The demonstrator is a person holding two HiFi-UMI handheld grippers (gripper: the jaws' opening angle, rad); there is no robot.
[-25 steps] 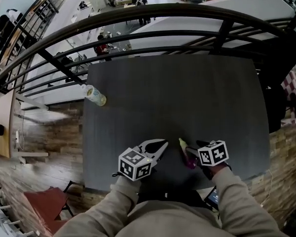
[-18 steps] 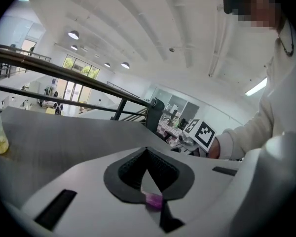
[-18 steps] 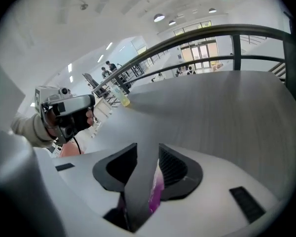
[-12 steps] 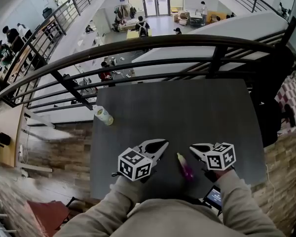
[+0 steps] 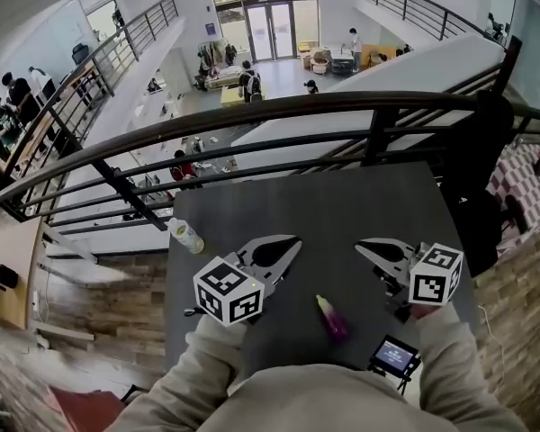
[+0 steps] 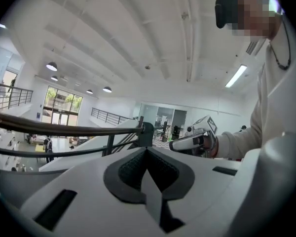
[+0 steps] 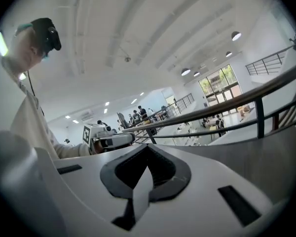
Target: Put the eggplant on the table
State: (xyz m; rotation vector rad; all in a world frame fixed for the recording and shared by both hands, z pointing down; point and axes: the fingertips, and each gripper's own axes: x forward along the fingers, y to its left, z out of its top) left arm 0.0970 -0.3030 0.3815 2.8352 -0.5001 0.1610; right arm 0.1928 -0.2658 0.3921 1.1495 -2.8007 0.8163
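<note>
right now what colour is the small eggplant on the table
Eggplant: purple, yellow-green tip; head view best.

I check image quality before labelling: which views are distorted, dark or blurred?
Head view: strong fisheye, the railing bows into an arc; the eggplant on the dark table is sharp. Left gripper view: round wide-angle image with black corners. Right gripper view: the same, black corners too.

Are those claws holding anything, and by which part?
Nothing. Left gripper and right gripper are shut and empty; the eggplant lies free on the table.
</note>
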